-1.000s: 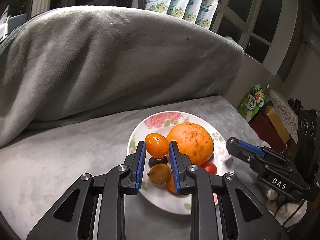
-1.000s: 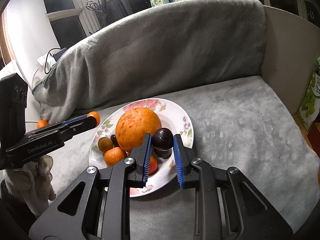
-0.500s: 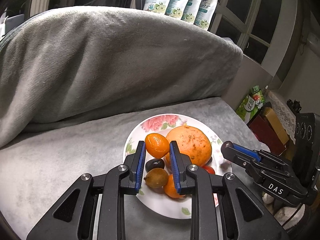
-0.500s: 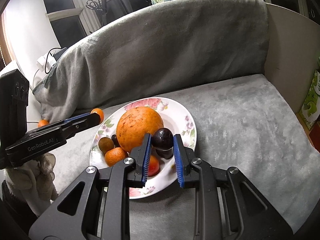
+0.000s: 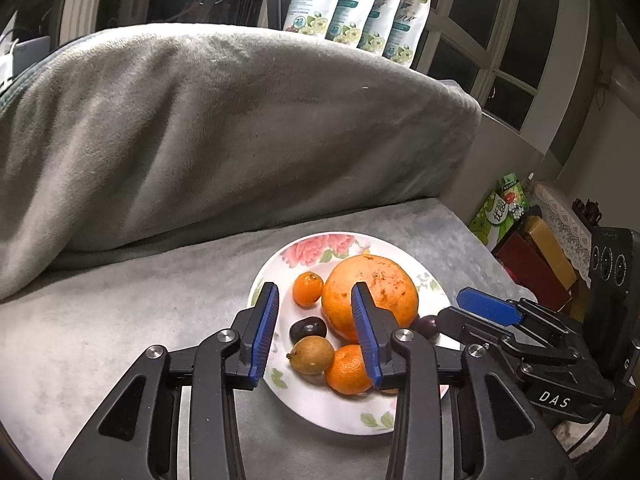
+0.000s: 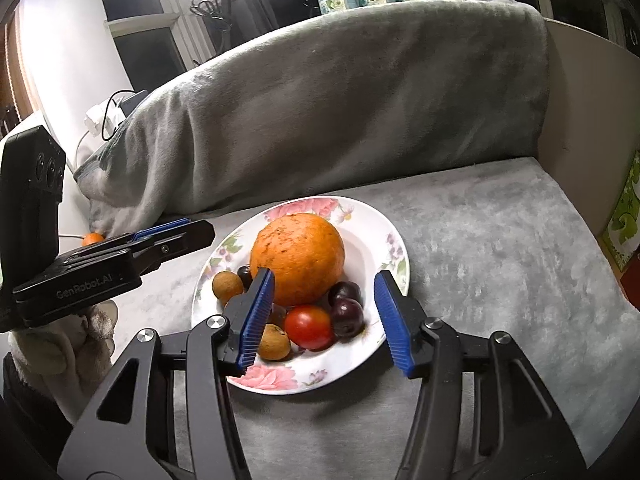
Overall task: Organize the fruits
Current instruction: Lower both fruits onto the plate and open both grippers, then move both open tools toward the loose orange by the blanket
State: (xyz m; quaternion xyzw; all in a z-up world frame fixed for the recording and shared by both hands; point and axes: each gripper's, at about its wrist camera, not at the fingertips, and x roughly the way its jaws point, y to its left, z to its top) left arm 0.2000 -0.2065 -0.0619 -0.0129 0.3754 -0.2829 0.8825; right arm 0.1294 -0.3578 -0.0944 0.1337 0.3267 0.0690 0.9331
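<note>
A flowered white plate [image 5: 308, 246] [image 6: 380, 224] sits on the grey blanket. It holds a large orange [image 5: 370, 294] [image 6: 298, 258], a kumquat [image 5: 307, 288], a mandarin [image 5: 348, 370], a brown longan [image 5: 312, 355] [image 6: 227, 285], a dark plum [image 5: 307, 329], two dark plums [image 6: 346, 312], a red tomato [image 6: 310, 327] and another longan [image 6: 274, 347]. My left gripper [image 5: 316, 336] is open and empty above the plate's near side. My right gripper [image 6: 326, 320] is open and empty above the tomato and plums.
The blanket-covered sofa back [image 5: 200, 140] rises behind the plate. Pouches [image 5: 360, 8] stand on the ledge above. Boxes [image 5: 536, 256] lie off the seat's right edge. A small orange fruit [image 6: 93, 238] lies at the far left by the blanket fold.
Both grippers have opened. The left let go of the kumquat, which now lies on the plate. The right let go of the dark plum, now resting beside the tomato.
</note>
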